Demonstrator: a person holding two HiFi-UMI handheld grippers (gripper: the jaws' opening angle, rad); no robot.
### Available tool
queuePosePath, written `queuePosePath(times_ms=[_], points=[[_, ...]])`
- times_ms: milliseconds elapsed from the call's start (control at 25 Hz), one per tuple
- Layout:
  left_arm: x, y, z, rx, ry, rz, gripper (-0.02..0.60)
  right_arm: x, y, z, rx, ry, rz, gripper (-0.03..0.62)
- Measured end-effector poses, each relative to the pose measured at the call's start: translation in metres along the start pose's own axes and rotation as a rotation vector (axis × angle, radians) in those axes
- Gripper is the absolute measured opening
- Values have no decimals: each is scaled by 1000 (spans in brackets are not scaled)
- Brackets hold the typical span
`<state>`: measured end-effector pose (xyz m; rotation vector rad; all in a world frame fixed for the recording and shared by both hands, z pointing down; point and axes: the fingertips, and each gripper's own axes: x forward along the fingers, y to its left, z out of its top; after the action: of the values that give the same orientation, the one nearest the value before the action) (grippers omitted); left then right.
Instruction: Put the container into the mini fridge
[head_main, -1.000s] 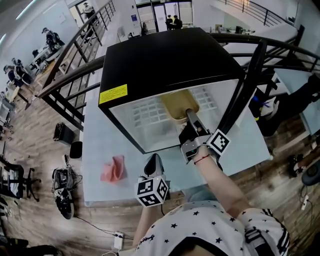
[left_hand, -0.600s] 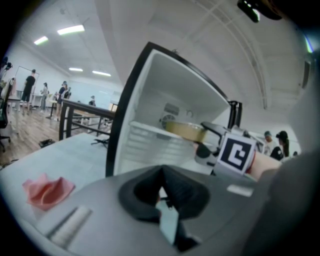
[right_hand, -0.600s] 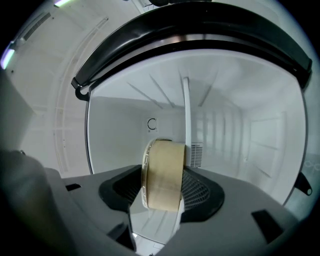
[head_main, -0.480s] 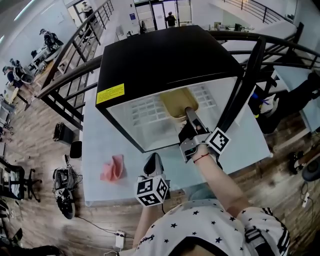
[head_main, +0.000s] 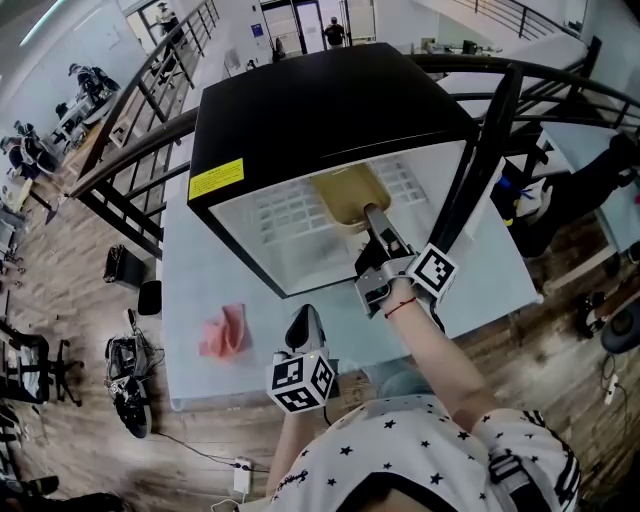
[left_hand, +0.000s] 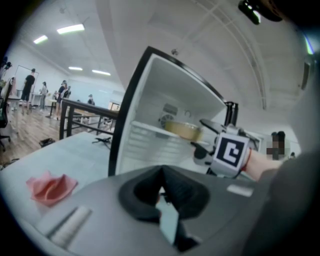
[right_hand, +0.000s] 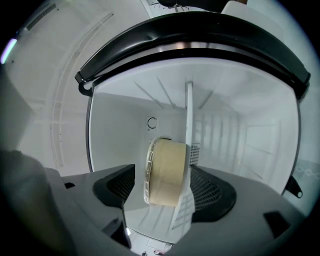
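Observation:
A black mini fridge (head_main: 320, 100) stands open on the pale table (head_main: 200, 290). The tan round container (head_main: 345, 192) rests on the white wire shelf inside. My right gripper (head_main: 372, 215) reaches into the fridge with the container (right_hand: 167, 172) between its jaws. Those jaws are opening, and the left pad stands clear of the container's side. The left gripper view shows the container (left_hand: 182, 129) on the shelf beside the right gripper (left_hand: 207, 132). My left gripper (head_main: 305, 325) hangs at the table's near edge, shut and holding nothing.
A crumpled pink cloth (head_main: 225, 333) lies on the table left of the fridge. The fridge door (head_main: 470, 170) stands open on the right, edge-on. A dark metal railing (head_main: 130, 160) runs behind the table, above a lower floor.
Hardly anything differs: the right gripper stays at the container on the shelf, and the left gripper has not moved. Only the head view has shifted slightly.

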<state>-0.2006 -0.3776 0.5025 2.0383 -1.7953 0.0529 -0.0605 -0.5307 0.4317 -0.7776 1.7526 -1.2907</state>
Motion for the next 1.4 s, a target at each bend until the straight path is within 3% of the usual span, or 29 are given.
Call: queuePosePath(times_ms=[320, 720, 760, 800, 840, 920, 1120, 1400], points=[[-26, -5, -7, 1, 1, -14, 8, -35, 3, -12, 4, 39, -6, 290], [-70, -13, -24, 14, 13, -38, 8, -97, 19, -45, -205, 134, -51, 282], [-74, -13, -26, 15, 14, -40, 8, -104, 19, -49, -226, 142, -68, 256], [-79, -14, -27, 16, 14, -42, 8, -110, 19, -54, -247, 148, -91, 150], [-84, -15, -29, 17, 14, -44, 8, -117, 20, -58, -273, 157, -111, 92], [-93, -17, -32, 19, 15, -49, 8, -129, 25, -68, -348, 188, -120, 60], [-112, -21, -37, 28, 20, -58, 8, -159, 36, -83, -620, 245, -156, 42], [-133, -25, -45, 15, 3, -57, 8, -200, 28, -99, -856, 324, -219, 31]])
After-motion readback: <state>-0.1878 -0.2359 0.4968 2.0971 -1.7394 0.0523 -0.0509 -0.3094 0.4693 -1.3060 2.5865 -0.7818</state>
